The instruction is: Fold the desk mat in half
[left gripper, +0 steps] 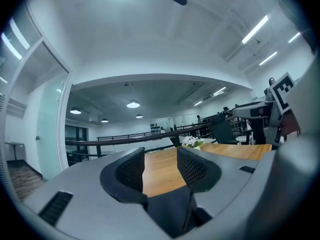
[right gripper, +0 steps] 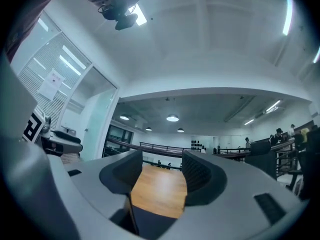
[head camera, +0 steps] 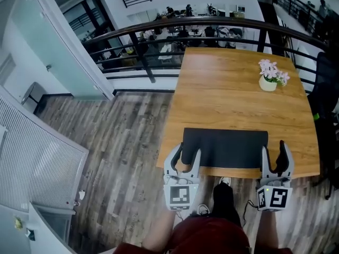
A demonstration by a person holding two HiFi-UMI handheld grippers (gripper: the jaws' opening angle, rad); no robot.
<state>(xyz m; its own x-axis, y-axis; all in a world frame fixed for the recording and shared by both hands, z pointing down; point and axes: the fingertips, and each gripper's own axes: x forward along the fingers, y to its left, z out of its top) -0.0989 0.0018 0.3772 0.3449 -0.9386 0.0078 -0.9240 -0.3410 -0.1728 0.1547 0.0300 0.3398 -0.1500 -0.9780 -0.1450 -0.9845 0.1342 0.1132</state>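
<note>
A dark desk mat (head camera: 225, 147) lies flat near the front edge of the wooden table (head camera: 228, 89). My left gripper (head camera: 186, 153) stands at the mat's near left corner and my right gripper (head camera: 274, 152) at its near right corner, both pointing level across the table. In the left gripper view the jaws (left gripper: 161, 166) stand apart, with the mat (left gripper: 167, 209) low between them and no pad pressing on it. The right gripper view shows the same: jaws (right gripper: 160, 176) apart, mat (right gripper: 150, 221) below, bare table (right gripper: 160, 184) beyond. Both are open.
A small white pot of pink flowers (head camera: 270, 78) stands at the table's far right. A dark railing (head camera: 159, 33) runs behind the table over a lower floor. A black chair (head camera: 326, 89) is at the right. Wooden flooring (head camera: 122, 142) lies to the left.
</note>
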